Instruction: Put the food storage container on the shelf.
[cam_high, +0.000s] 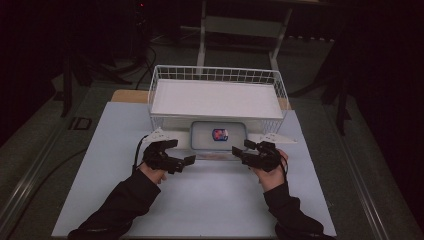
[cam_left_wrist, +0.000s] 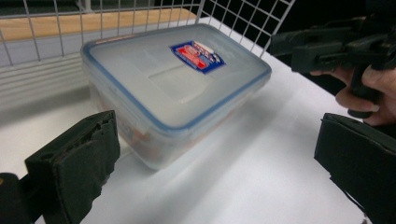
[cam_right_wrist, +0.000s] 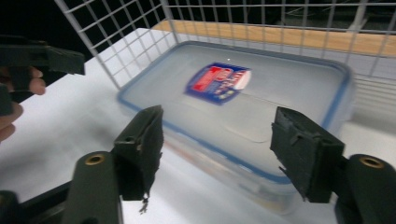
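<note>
A clear plastic box (cam_high: 218, 135) with a blue-rimmed lid and a red and blue label stands on the white table (cam_high: 200, 200), right in front of the wire basket (cam_high: 215, 75). My left gripper (cam_high: 182, 152) is just left of the box, its jaws wide apart and empty. In the left gripper view the box (cam_left_wrist: 154, 88) lies ahead between the pads (cam_left_wrist: 74, 163), untouched. My right gripper (cam_high: 240, 148) is at the box's right front corner, also open. In the right gripper view the box (cam_right_wrist: 261, 93) sits beyond the two pads (cam_right_wrist: 140, 144), which do not touch it.
The white wire basket (cam_left_wrist: 42, 32) stands behind the box on a wooden board (cam_right_wrist: 289, 39), with a flat white sheet inside. Each gripper view shows the other hand and its gripper (cam_left_wrist: 327, 46) across the box. A dark floor and frame legs surround the table.
</note>
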